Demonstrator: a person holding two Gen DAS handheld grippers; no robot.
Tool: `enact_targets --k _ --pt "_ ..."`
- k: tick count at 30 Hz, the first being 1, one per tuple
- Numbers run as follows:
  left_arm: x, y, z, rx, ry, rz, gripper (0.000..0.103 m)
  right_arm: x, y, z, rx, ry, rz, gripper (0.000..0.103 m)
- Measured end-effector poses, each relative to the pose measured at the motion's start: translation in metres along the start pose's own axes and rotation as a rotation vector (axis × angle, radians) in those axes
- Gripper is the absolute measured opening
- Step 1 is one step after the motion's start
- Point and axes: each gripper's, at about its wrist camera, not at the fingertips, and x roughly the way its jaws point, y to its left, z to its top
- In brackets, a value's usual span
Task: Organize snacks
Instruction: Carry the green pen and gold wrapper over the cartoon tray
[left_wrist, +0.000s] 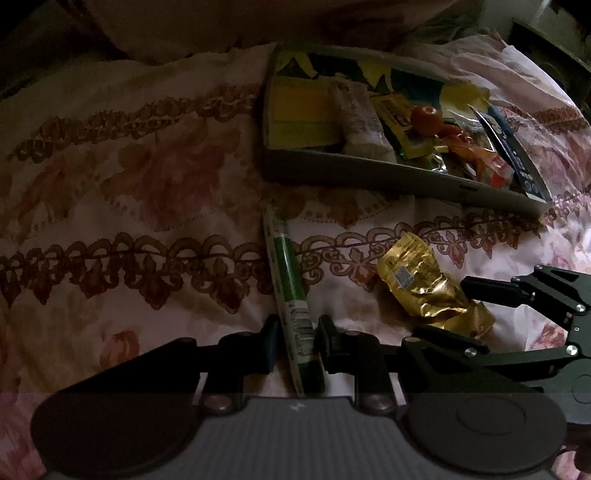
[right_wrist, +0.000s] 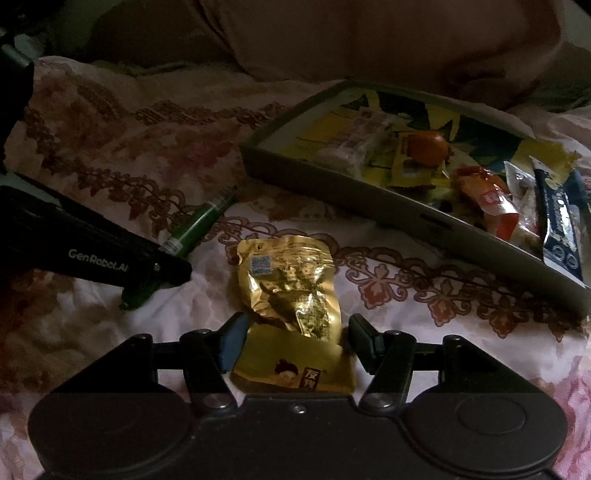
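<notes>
On a floral bedspread (left_wrist: 147, 177), the left gripper (left_wrist: 295, 343) pinches a green stick packet (left_wrist: 288, 280) while the right gripper's (right_wrist: 295, 343) spread jaws straddle a gold pouch (right_wrist: 288, 291) near the snack tray (right_wrist: 332, 192).

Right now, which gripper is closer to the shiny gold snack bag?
The right gripper. Its jaws sit on either side of the gold snack bag. The left gripper is off to the side, shut on the green stick pack.
</notes>
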Motion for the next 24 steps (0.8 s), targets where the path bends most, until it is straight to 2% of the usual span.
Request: enact_targets --k 13,24 --pt "-0.004 -0.008 -0.003 0.047 -0.031 0.04 0.022 -0.014 0.003 -0.009 0.012 -0.043 -0.073 0.057" --pt "-0.018 -0.012 -0.011 -0.007 -0.024 0.022 0.02 -0.034 0.014 -0.009 -0.068 -0.146 -0.147 0.057"
